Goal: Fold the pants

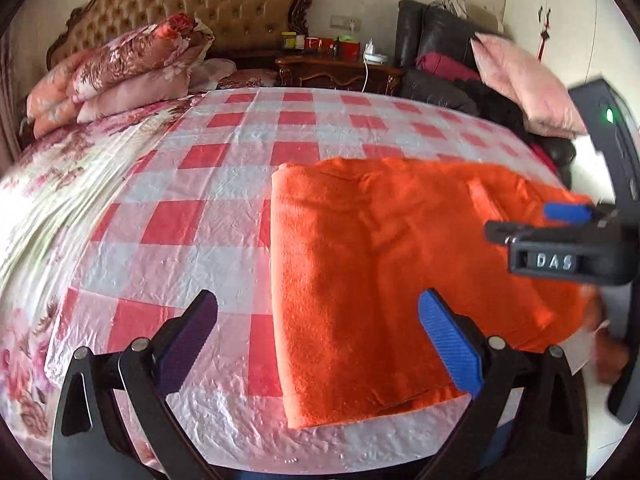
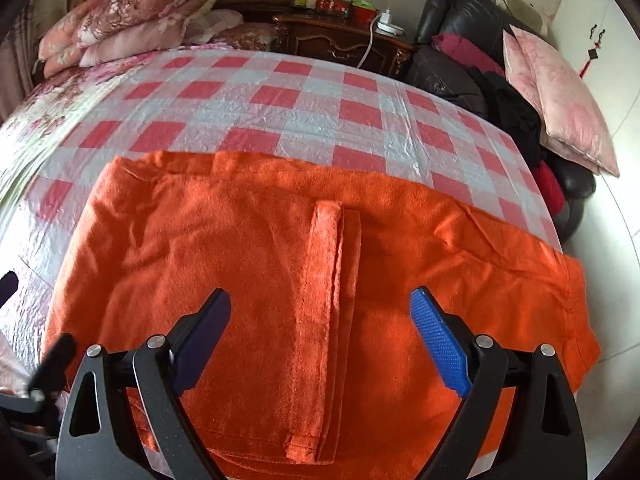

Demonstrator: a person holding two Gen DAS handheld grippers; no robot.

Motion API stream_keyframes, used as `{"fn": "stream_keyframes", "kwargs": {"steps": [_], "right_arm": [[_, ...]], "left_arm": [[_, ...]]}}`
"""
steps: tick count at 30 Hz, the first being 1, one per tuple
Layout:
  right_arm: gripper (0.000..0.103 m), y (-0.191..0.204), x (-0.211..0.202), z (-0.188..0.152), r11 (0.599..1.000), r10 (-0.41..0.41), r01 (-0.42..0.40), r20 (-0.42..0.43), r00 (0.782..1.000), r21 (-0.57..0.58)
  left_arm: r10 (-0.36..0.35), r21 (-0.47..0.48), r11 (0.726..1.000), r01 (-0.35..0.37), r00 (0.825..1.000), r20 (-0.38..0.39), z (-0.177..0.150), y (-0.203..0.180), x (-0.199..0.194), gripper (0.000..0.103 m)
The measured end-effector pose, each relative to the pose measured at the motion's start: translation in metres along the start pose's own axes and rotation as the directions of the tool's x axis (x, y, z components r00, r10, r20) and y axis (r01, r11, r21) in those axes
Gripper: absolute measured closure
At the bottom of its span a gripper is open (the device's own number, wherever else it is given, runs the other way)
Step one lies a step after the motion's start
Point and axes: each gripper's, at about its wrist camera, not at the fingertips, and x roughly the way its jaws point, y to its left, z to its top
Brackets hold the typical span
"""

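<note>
The orange pants [image 1: 400, 264] lie folded flat on the red-and-white checked sheet [image 1: 224, 184], near the bed's front right corner. In the right wrist view the pants [image 2: 248, 248] fill the lower half, with a narrow folded strip [image 2: 324, 320] running down the middle. My left gripper [image 1: 318, 310] is open and empty, hovering over the pants' left edge. My right gripper [image 2: 320, 308] is open and empty above the middle of the pants. The right gripper also shows in the left wrist view [image 1: 560, 240], at the pants' right end.
Folded floral quilts [image 1: 120, 68] are stacked at the bed's head by a tufted headboard [image 1: 200, 4]. A wooden nightstand [image 1: 340, 70] with jars stands behind. A dark leather chair [image 1: 440, 60] with clothes and a pink pillow [image 1: 524, 84] is at the right.
</note>
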Motion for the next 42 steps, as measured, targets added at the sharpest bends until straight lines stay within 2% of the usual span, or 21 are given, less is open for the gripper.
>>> {"fn": "stream_keyframes", "kwargs": {"steps": [2,3,7,10,12,14,16,17,21,22,24,26,27,30,33,36,38,39,42], "right_arm": [[0.014,-0.004,-0.001,-0.005,0.996,0.082,-0.083,0.015,0.997,0.041],[0.014,-0.003,-0.002,-0.008,0.990,0.132,-0.133,0.032,0.991,0.047],[0.015,0.014,0.003,-0.014,0.995,0.102,-0.102,0.031,0.994,-0.021],[0.015,0.018,0.018,-0.022,0.997,0.067,-0.068,-0.025,0.997,-0.045],[0.014,0.010,0.022,-0.026,0.995,0.099,-0.099,-0.031,0.995,-0.014],[0.013,0.007,0.024,-0.026,0.993,0.121,-0.121,-0.041,0.992,-0.006],[0.011,0.007,0.024,-0.026,0.993,0.119,-0.120,-0.040,0.992,-0.020],[0.011,0.007,0.025,-0.026,0.992,0.121,-0.122,-0.041,0.992,-0.022],[0.011,0.004,0.028,-0.025,0.990,0.139,-0.140,-0.055,0.989,-0.006],[0.011,0.004,0.029,-0.024,0.990,0.142,-0.142,-0.059,0.988,-0.004],[0.011,0.004,0.028,-0.025,0.990,0.143,-0.143,-0.061,0.988,-0.005],[0.011,0.003,0.028,-0.025,0.989,0.146,-0.146,-0.064,0.987,-0.003],[0.011,0.003,0.029,-0.025,0.989,0.149,-0.150,-0.065,0.987,0.000],[0.011,0.000,0.030,-0.025,0.986,0.167,-0.167,-0.069,0.984,0.012],[0.011,-0.001,0.032,-0.024,0.984,0.177,-0.176,-0.074,0.982,0.011],[0.011,-0.001,0.032,-0.024,0.984,0.179,-0.179,-0.070,0.981,0.009],[0.011,-0.001,0.031,-0.025,0.984,0.179,-0.179,-0.068,0.982,0.009],[0.011,-0.001,0.031,-0.025,0.984,0.179,-0.179,-0.068,0.981,0.009],[0.011,-0.002,0.031,-0.025,0.984,0.178,-0.178,-0.068,0.982,0.008]], "left_arm": [[0.002,0.027,1.000,-0.003,1.000,0.011,0.000,-0.003,0.001,0.008],[-0.007,0.059,0.998,0.008,1.000,-0.004,0.001,-0.007,0.005,0.016],[0.054,0.191,0.981,-0.039,0.996,-0.075,-0.004,-0.025,0.033,0.027],[0.041,0.172,0.985,-0.025,0.995,-0.091,0.000,-0.014,0.043,0.027],[0.088,0.190,0.979,-0.072,0.993,-0.079,0.006,-0.005,0.047,0.026],[0.109,0.166,0.982,-0.092,0.990,-0.092,0.019,0.012,0.058,0.022],[0.154,0.159,0.978,-0.138,0.984,-0.091,0.034,0.024,0.066,0.025],[0.155,0.160,0.977,-0.140,0.985,-0.082,0.042,0.025,0.066,0.027],[0.040,0.200,0.980,-0.022,0.996,-0.083,0.069,0.012,0.074,0.027],[0.036,0.222,0.975,-0.013,0.994,-0.098,0.071,0.008,0.083,0.027],[0.095,0.264,0.963,-0.063,0.989,-0.111,0.075,0.007,0.104,0.024],[0.108,0.218,0.972,-0.084,0.989,-0.103,0.086,0.019,0.115,0.023],[0.116,0.186,0.978,-0.095,0.987,-0.107,0.093,0.028,0.120,0.019],[0.127,0.148,0.983,-0.113,0.988,-0.092,0.104,0.035,0.113,0.022],[0.081,0.146,0.987,-0.070,0.994,-0.070,0.097,0.023,0.091,0.023],[0.079,0.211,0.976,-0.059,0.993,-0.085,0.069,0.001,0.078,0.021],[0.144,0.269,0.956,-0.117,0.986,-0.083,0.047,-0.008,0.078,0.020],[0.160,0.270,0.953,-0.140,0.986,-0.055,0.041,-0.006,0.074,0.018],[0.235,0.184,0.958,-0.220,0.970,-0.067,0.038,0.016,0.064,0.017]]}}
